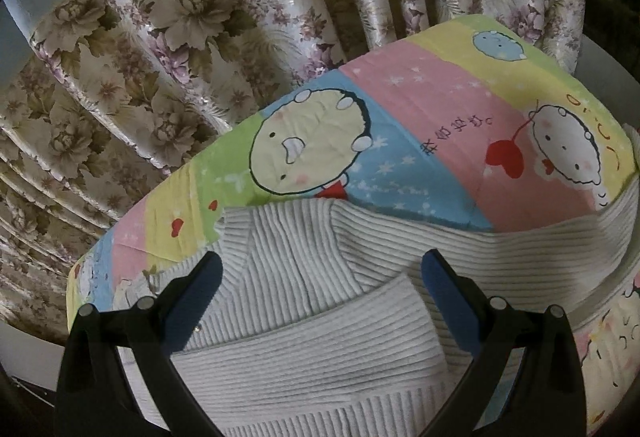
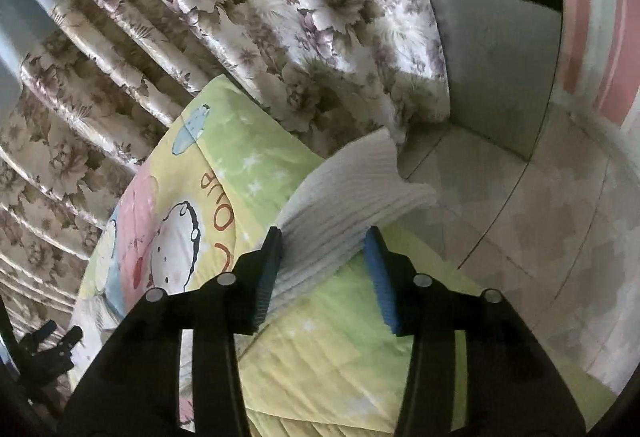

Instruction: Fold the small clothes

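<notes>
Hovering over a cartoon-print quilt (image 1: 420, 109) before a floral curtain (image 1: 180, 17), tiled floor (image 2: 540, 205) beyond. My left tool (image 1: 322, 277) hangs released over the grey ribbed sweater (image 1: 312, 337), its lower edge cut off; my right tool (image 2: 324, 253) straddles a sleeve (image 2: 352, 189), jaws apart.
</notes>
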`<state>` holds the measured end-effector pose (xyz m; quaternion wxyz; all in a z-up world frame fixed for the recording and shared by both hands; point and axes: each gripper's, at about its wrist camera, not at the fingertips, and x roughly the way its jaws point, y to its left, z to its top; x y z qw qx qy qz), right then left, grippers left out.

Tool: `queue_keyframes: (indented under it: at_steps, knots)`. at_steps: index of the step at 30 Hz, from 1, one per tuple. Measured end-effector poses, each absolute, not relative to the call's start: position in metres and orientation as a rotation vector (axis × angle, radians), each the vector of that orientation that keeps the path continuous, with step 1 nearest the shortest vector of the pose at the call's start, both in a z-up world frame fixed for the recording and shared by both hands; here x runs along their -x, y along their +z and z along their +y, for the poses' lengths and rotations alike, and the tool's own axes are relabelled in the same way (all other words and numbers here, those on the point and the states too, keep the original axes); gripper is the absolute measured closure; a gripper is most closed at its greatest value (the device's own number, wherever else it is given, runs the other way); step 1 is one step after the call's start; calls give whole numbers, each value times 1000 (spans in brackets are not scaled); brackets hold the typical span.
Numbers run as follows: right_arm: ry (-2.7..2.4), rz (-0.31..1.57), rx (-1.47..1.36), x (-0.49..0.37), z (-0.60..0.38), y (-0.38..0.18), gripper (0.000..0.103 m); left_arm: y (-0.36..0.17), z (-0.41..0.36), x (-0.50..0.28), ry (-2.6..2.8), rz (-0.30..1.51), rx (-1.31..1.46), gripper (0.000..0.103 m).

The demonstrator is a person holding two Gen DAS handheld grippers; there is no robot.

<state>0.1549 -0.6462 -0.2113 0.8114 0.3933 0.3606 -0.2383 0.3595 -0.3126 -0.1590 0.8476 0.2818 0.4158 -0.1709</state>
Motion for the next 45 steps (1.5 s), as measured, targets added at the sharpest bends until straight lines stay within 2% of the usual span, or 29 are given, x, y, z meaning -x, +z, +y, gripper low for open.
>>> queue_keyframes:
  at_steps: [4, 5, 15, 22, 24, 26, 28, 31, 33, 35, 37, 45]
  knots:
    - [-500, 748, -752, -160, -635, -200, 85, -159, -309, -361, -351, 867, -608, 3]
    - [-508, 741, -701, -162, -628, -194, 87, -158, -308, -361, -351, 867, -609, 3]
    - [-191, 636, -331, -199, -476, -129, 88, -158, -269, -360, -350, 918, -552, 3]
    - [100, 765, -163, -245, -342, -146, 88, -164, -204, -361, -293, 981, -485, 3]
    - [148, 827, -129, -250, -317, -162, 87, -165, -182, -364, -265, 998, -465, 3]
    - [178, 865, -104, -251, -302, -171, 81, -168, -161, -367, -239, 1015, -446, 3]
    - [210, 898, -98, -251, -293, -177, 79, -170, -142, -369, -217, 1031, -422, 3]
    - [233, 925, -95, -251, -290, -178, 68, -174, -126, -370, -210, 1051, -393, 3]
    - [236, 929, -81, -247, -290, -175, 68, -174, -124, -368, -215, 1053, -384, 3]
    - [223, 917, -88, -241, -296, -168, 58, -173, -126, -367, -232, 1055, -374, 3]
    - [186, 899, -99, -229, -307, -160, 53, -171, -131, -364, -262, 1056, -356, 3]
    - [19, 899, -165, -213, -357, -162, 51, -188, -181, -342, -406, 1096, -343, 3]
